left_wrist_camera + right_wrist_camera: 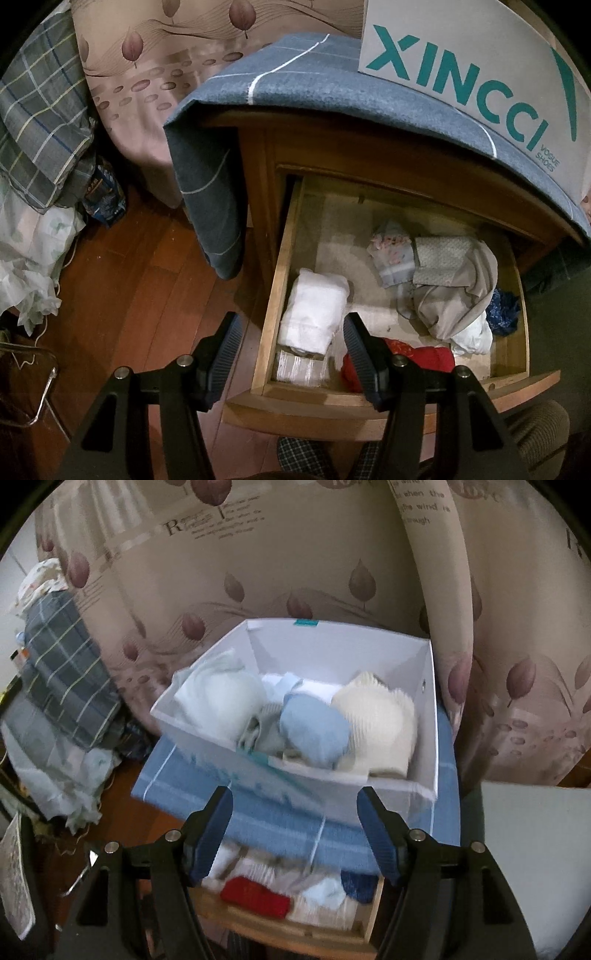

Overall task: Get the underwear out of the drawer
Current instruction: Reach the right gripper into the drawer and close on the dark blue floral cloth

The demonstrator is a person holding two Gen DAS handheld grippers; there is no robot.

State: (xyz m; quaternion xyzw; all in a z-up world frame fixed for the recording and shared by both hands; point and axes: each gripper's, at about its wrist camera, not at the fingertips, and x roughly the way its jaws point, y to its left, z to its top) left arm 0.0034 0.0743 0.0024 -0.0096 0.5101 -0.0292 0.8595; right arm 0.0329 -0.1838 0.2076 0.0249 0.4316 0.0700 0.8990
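The wooden drawer (277,295) stands pulled out. In it lie a folded white piece (316,314), a red one (424,360), crumpled grey underwear (454,291), a floral piece (393,251) and a dark blue one (502,314). My left gripper (291,319) hovers open over the drawer's front left part, holding nothing. In the right wrist view a white shoe box (332,646) on the nightstand holds a pale piece (221,701), a light blue one (314,731) and a cream one (376,716). My right gripper (293,792) is open and empty in front of the box, above the drawer (288,926).
A blue checked cloth (295,74) covers the nightstand top and hangs down its left side. Plaid bedding (40,122) is piled at the left on the wooden floor (140,277). A leaf-patterned curtain (295,572) hangs behind. A plaid slipper (299,454) shows below the drawer front.
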